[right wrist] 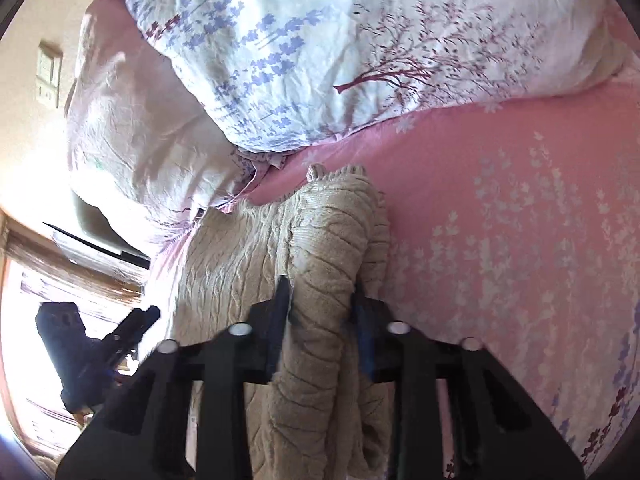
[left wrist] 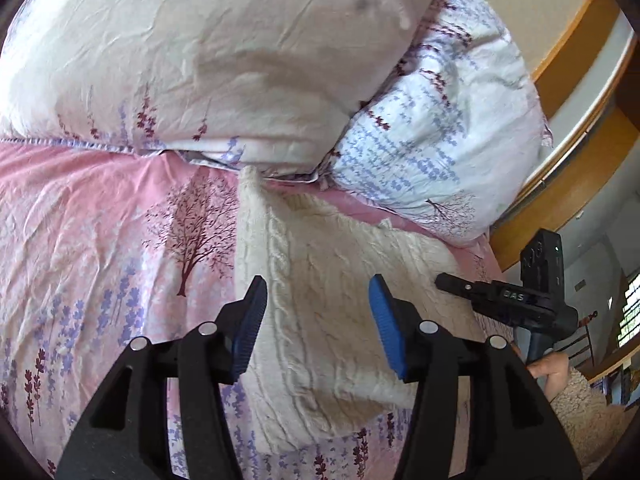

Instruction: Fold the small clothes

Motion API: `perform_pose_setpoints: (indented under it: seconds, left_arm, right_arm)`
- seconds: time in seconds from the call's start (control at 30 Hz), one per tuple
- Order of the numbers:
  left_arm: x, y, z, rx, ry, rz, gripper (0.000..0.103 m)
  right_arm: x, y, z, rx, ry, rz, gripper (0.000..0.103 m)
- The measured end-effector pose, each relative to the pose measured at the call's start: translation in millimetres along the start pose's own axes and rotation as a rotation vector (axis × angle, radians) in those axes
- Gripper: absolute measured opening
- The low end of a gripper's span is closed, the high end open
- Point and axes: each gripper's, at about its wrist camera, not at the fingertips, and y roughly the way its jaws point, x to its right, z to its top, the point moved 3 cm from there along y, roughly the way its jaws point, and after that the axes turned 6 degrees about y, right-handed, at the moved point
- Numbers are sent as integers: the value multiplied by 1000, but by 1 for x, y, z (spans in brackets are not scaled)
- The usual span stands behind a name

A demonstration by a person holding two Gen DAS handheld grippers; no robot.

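Observation:
A cream cable-knit sweater lies on the pink floral bed sheet. My left gripper is open just above the sweater, its blue pads apart and holding nothing. In the right wrist view the sweater has a thick bunched fold that runs between my right gripper's fingers. The fingers press on both sides of that fold. The right gripper also shows in the left wrist view at the sweater's right edge, and the left gripper shows at the left of the right wrist view.
Two large floral pillows lie beyond the sweater at the head of the bed. A wooden bed frame runs along the right. A hand holds the right gripper's handle. A bright window is at the left.

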Motion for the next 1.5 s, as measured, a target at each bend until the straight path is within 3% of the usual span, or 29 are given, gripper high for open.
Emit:
perform_pose_setpoints:
  seconds: [0.17,0.2,0.3,0.43,0.57,0.67,0.73,0.8,1.0,1.07,1.13,1.27,1.33,1.37,1.4,1.5]
  left_arm:
    - [47,31,7,-40,116,-18,59]
    - [50,35,5,-54,125,-17,59]
    - [54,53,-5,-129,147,4,60]
    - [51,59,-21,-144,208,23,59]
    - [43,53,-21,-134,178,-6,59]
    - [42,51,-22,-129,172,-12,59]
    - [44,51,-23,-129,183,-4,59]
    - [46,51,-26,-124,200,-2,59]
    - [53,34,-42,-92,263,23,64]
    - [52,28,-54,-104,293,59,65]
    - [45,26,-68,-151,273,93,65]
    - [33,21,-84,-178,171,56,65]
    - [28,24,-88,-197,132,46,60]
    - [26,26,-89,-203,118,39,49]
    - [24,27,-89,-204,113,50,42]
    - [12,29,-87,-207,73,62,21]
  right_arm:
    - [-2,-13,23,142,-16,-99,14]
    - [5,-10,24,140,-9,-144,14]
    - [29,16,18,23,39,-231,15]
    - [34,-11,13,85,62,-248,27]
    - [9,-51,-11,195,-11,-116,28]
    - [-12,-50,-40,178,-117,-69,29]
    - [-13,-33,-58,118,-162,-125,30]
    - [-5,-13,-71,70,-171,-234,31]
    - [3,-26,-89,109,-165,-297,35]
    - [9,-36,-95,99,-180,-358,48]
    - [16,-46,-95,105,-110,-328,49]
    - [31,-60,-92,125,40,-262,49]
    - [44,-58,-96,87,130,-195,48]
    - [47,-56,-99,69,159,-152,45]
    - [47,-54,-101,61,170,-116,30]
    - [43,-63,-104,103,171,-91,18]
